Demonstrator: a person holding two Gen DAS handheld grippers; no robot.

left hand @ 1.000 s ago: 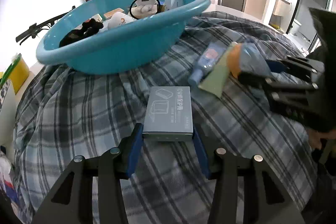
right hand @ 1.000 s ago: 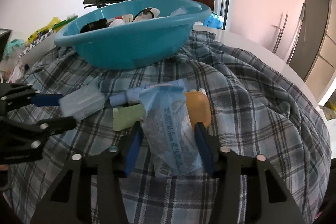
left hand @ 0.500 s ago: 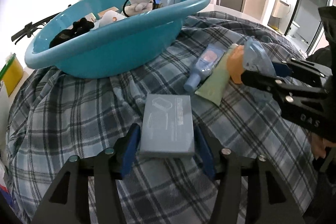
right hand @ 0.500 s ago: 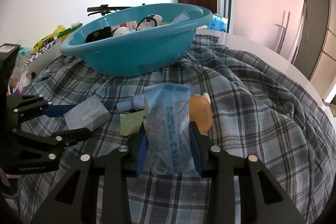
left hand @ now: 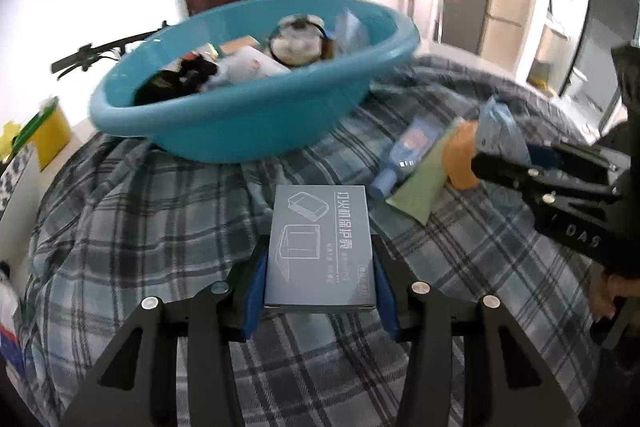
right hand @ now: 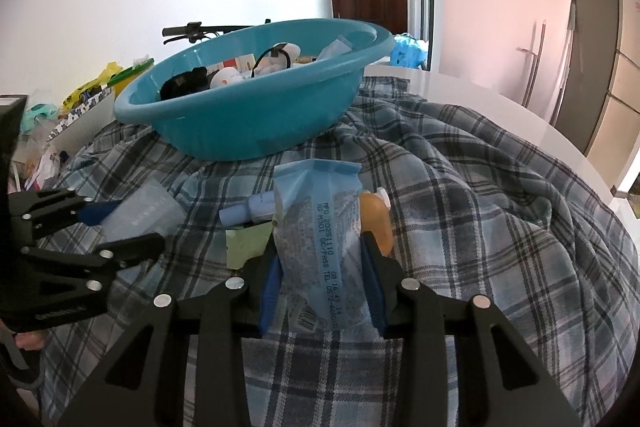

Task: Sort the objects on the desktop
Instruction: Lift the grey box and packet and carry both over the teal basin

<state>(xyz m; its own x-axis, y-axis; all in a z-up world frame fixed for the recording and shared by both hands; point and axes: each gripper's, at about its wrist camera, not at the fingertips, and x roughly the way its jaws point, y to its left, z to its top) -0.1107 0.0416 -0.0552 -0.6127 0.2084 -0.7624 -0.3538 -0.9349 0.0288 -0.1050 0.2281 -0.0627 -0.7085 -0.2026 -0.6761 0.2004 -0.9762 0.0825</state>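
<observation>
Gripping grey box (left hand: 320,247) between closing left jaws, blue pouch (right hand: 320,251) between right jaws

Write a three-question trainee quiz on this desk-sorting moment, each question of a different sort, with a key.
1. True or false: the grey box sits between the left gripper fingers.
2. Multiple choice: what is between the right gripper fingers? A) the orange bottle B) the blue pouch C) the green tube
3. Fill in: the sorted things lie in the teal ____, which stands on the plaid cloth.

Key: 1 true, its jaws are closing on the box. 2 B, the pads press on it. 3 basin.
</observation>
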